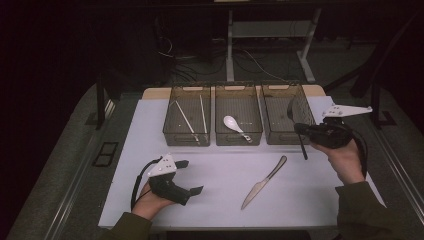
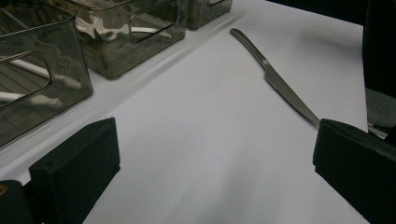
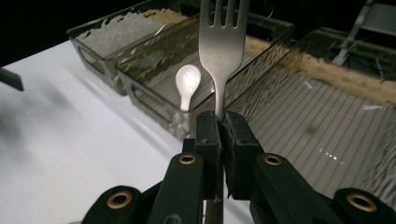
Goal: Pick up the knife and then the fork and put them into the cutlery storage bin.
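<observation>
Tongs (image 3: 219,126) on the right are shut tight on a fork (image 3: 222,42). The right gripper view shows the prongs at the top middle of the frame, pointing up and away from the tongs. The high view shows the fork (image 1: 298,127) as a thin dark stick at the right, over the front of the right bin (image 1: 287,116); the prongs are hard to tell there. Its long line runs up and down in the frame, with the handle end hanging low near the desk (image 1: 220,170). The left tongs (image 1: 187,176) at the lower left are wide open and hold nothing. A knife (image 2: 275,77) lies flat on the desk in the left gripper view, slanting from top middle to right. A white spoon (image 1: 235,126) lies in the middle bin (image 1: 238,120).
</observation>
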### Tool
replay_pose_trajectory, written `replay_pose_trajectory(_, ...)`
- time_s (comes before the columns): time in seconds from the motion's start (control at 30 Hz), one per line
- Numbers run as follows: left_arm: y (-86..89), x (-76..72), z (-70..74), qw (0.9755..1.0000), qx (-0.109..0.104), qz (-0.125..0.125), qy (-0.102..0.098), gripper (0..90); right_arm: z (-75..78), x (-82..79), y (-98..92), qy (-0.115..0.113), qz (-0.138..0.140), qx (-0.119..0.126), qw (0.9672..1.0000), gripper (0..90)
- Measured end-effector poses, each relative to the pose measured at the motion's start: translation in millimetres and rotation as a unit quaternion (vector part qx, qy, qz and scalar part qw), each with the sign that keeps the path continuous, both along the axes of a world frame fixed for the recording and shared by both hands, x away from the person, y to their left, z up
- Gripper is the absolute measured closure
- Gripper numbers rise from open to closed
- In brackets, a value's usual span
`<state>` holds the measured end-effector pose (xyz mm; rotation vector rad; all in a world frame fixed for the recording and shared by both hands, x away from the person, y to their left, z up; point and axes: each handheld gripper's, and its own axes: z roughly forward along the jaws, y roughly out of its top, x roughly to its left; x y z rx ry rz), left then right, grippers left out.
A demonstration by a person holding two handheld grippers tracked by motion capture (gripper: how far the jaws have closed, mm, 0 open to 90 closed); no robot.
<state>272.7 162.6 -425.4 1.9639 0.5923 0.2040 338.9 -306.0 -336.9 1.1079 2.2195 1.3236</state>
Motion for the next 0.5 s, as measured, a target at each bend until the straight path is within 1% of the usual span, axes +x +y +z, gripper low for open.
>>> replay_pose_trajectory(0.07, 0.1, -0.1, -0.1, 1.0000, -0.002, 0.001, 0.002, 0.0, 3.9, 4.3, -2.5, -0.007, -0.005, 0.008, 0.9999, 84.9)
replay_pose_trajectory(0.17, 0.3, 0.2, -0.2, 1.0000, -0.002, 0.001, 0.002, 0.0, 10.2, 12.0, -5.8, -0.014, -0.014, 0.012, 0.9997, 84.9)
replay_pose_trajectory(0.43, -0.1, 0.2, -0.1, 1.0000, -0.003, 0.001, 0.002, 0.0, 23.6, 33.8, -12.9, -0.030, -0.040, 0.016, 0.9986, 84.9)
replay_pose_trajectory(0.5, 0.1, 0.3, -0.1, 1.0000, -0.003, 0.002, 0.002, 0.0, 26.3, 40.2, -14.4, -0.036, -0.040, 0.022, 0.9983, 84.9)
